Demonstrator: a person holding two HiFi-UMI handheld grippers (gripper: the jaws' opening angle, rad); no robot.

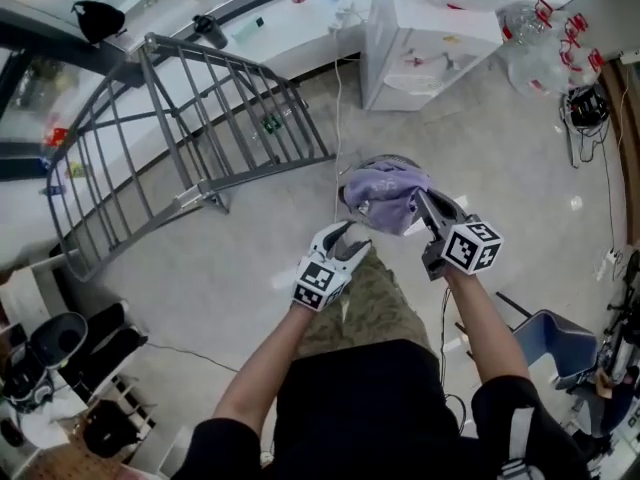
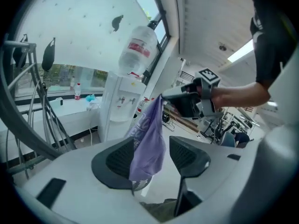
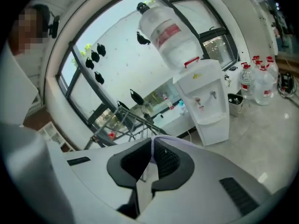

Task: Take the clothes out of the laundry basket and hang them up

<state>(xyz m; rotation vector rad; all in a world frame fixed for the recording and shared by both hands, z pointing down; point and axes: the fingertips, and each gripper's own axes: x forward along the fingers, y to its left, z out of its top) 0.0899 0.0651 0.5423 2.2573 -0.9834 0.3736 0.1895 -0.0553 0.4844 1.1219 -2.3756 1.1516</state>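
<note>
A purple cloth [image 1: 385,198] is being held up over the basket [image 1: 388,160], whose rim is only partly showing beneath it. The right gripper [image 1: 428,208] is being kept almost fully closed, with a thin top edge of the cloth pinched in its jaws. From that pinch the cloth is hanging down, its long axis upright.

The left gripper [image 1: 350,236] is being held just beside the right one and slightly lower in the head view. Its jaws are being kept wide apart, and nothing is being gripped. In the left gripper view the hanging cloth [image 2: 147,143] is being seen between those open jaws. Whether it is touching the left-hand jaw cannot be told.

The rack [image 1: 180,128] is being shown well apart, up and to the left in the head view. The left gripper is judged nearer to the cloth's free lower end, so a second hold there is probably needed before the cloth can be spread over a bar.
</note>
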